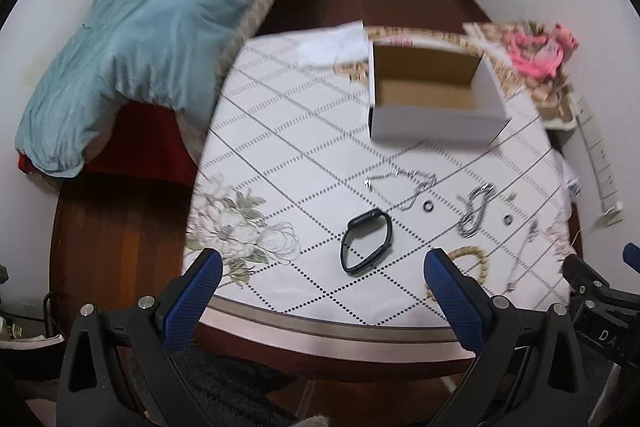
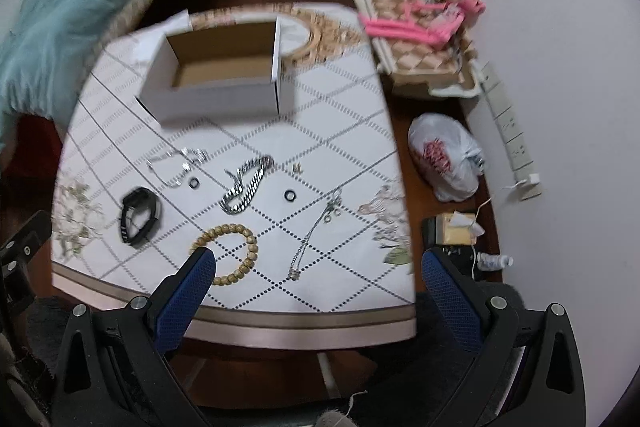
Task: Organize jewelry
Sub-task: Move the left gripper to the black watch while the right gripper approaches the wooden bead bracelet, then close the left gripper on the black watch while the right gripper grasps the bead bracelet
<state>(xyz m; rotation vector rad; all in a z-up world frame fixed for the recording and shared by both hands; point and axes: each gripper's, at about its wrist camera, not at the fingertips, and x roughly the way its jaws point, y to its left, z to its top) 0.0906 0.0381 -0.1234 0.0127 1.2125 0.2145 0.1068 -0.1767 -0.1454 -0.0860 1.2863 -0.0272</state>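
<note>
Both your grippers, left [image 1: 322, 285] and right [image 2: 318, 281], hover with jaws wide. The jewelry lies loose on the table [image 2: 280, 323]; start with the bead bracelet [image 2: 228, 253], lifting it cleanly into the empty box [image 2: 220, 83].

Both fisheye views are looking forward and steeply down from above the near edge of the worktop [image 1: 320, 323], each framed at the bottom by its own blue-padded fingers. The left wrist view is sitting further left, taking in the bed [image 1: 152, 39] beside the worktop; the right wrist view is sitting further right, catching the wall and floor clutter there. Both are sharing the open box [image 2: 216, 83], the black watch [image 1: 366, 241] and the wooden bead bracelet [image 2: 230, 253], seen from a moderate height.
</note>
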